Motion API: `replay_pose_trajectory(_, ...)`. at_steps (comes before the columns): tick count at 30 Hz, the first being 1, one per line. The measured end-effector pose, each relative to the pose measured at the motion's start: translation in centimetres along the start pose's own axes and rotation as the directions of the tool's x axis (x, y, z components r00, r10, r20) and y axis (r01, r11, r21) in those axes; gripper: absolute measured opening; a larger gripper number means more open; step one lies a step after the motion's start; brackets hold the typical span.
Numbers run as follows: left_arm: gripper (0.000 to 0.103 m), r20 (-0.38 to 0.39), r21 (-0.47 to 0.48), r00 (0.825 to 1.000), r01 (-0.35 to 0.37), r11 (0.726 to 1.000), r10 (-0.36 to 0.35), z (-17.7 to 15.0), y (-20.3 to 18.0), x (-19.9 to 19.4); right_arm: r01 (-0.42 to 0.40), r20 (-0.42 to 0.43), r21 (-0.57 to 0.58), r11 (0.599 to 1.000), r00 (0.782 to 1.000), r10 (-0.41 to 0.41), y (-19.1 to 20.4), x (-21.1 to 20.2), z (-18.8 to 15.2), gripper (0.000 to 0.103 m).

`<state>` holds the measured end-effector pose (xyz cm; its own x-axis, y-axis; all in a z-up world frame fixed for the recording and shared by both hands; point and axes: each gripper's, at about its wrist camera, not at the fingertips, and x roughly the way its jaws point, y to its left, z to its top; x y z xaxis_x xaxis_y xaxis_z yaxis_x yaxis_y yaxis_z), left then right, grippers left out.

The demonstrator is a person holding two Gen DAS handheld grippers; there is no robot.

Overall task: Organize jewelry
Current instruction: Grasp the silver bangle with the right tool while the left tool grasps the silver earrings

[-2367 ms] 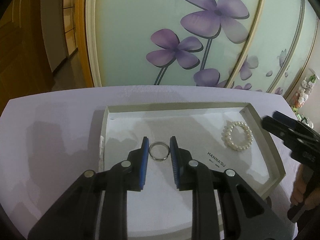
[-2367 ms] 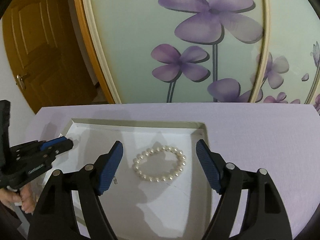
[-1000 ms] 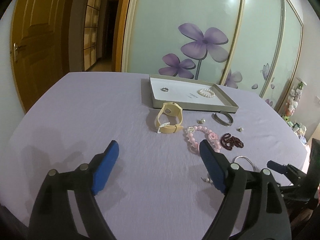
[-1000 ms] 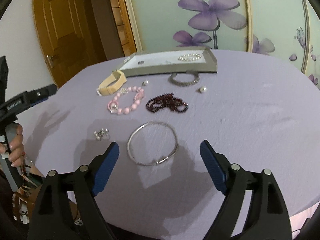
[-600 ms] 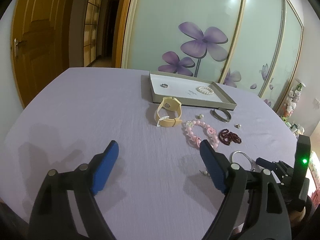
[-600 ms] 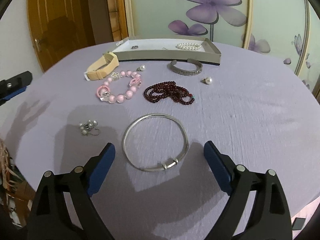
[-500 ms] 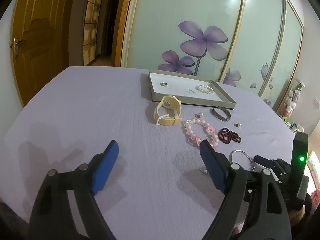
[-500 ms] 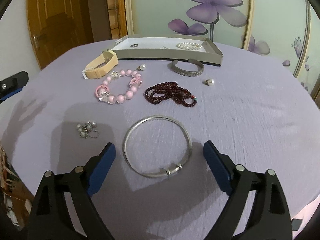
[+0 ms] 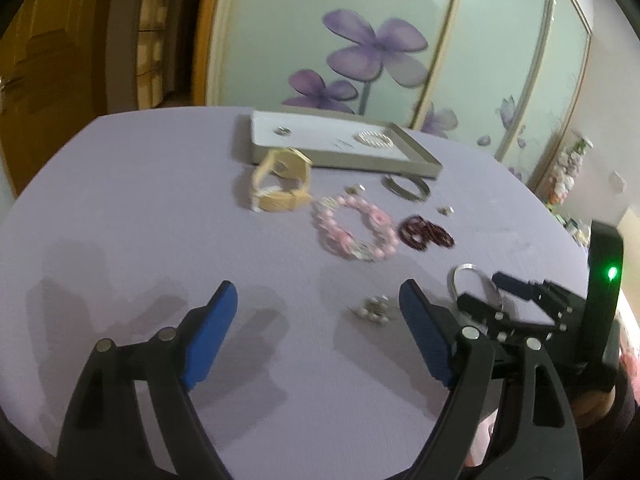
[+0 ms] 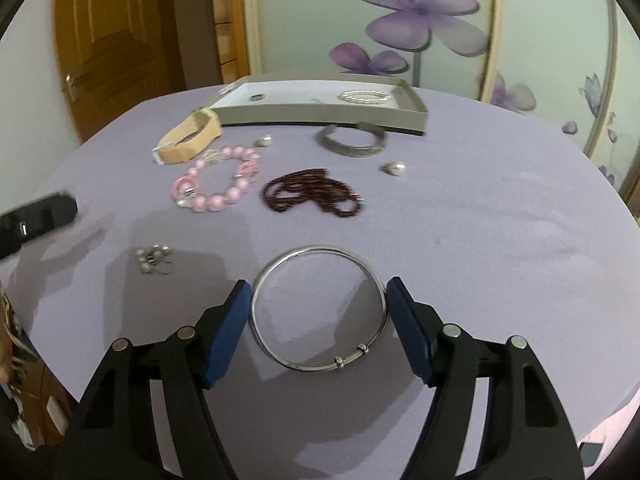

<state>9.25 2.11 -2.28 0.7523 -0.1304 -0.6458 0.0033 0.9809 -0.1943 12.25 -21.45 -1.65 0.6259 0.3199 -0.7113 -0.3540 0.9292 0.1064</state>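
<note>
A thin silver bangle [image 10: 316, 249] lies flat on the purple cloth near the table's front edge. My right gripper [image 10: 318, 284] straddles it, one blue pad on each side, and the jaws are closing; the pads stand at the bangle's rim, and no squeeze shows. The left wrist view shows the same bangle [image 9: 466, 270] with the right gripper [image 9: 480, 290] over it. My left gripper [image 9: 317, 286] is open above bare cloth, holding nothing. The grey tray [image 10: 320, 118] at the back holds a pearl bracelet [image 10: 364, 97] and a small ring [image 10: 257, 98].
Loose on the cloth between bangle and tray lie a pink bead bracelet [image 10: 216, 184], a dark red bead strand [image 10: 312, 194], a beige watch [image 10: 188, 140], a grey cuff [image 10: 352, 140], a pearl stud [image 10: 394, 168] and a small pearl cluster [image 10: 154, 258].
The right gripper's jaws have narrowed from wide apart to the bangle's sides, and the bangle sits closer in its view. The left gripper has moved forward and lower over the cloth.
</note>
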Motion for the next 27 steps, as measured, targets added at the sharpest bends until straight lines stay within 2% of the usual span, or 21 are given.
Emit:
replay_pose_trajectory(3,0.082,-0.029,0.027,1.0,0.006,1.0,-0.006,-0.4,-1.5,1.2,0.004,0.024,0.042,0.999,1.0,-0.005,-1.5,-0.7,0.5,0.071)
replay_pose_trajectory(10,0.062,-0.079,0.069,0.997,-0.006,0.998,0.012,-1.1,-4.1,3.9,-0.017,0.056,0.103,0.995,0.998,0.011,-3.8,-1.7,1.3,0.071)
replay_pose_trajectory(15,0.051,-0.103,0.086,0.994,-0.024,0.996,0.033,-1.3,-5.4,5.2,-0.029,0.063,0.112,0.993,0.998,0.022,-4.2,-1.9,1.4,0.071)
replay_pose_trajectory(24,0.009,-0.057,0.134,0.99,-0.121,0.984,0.13,-1.5,-6.6,5.6,-0.049,0.058,0.128,0.991,0.997,0.042,-4.5,-1.9,1.5,0.071)
replay_pose_trajectory(27,0.009,-0.058,0.111,0.992,-0.106,0.988,0.113,-1.5,-6.0,5.3,-0.051,0.062,0.128,0.99,0.997,0.043,-4.5,-2.0,1.6,0.071)
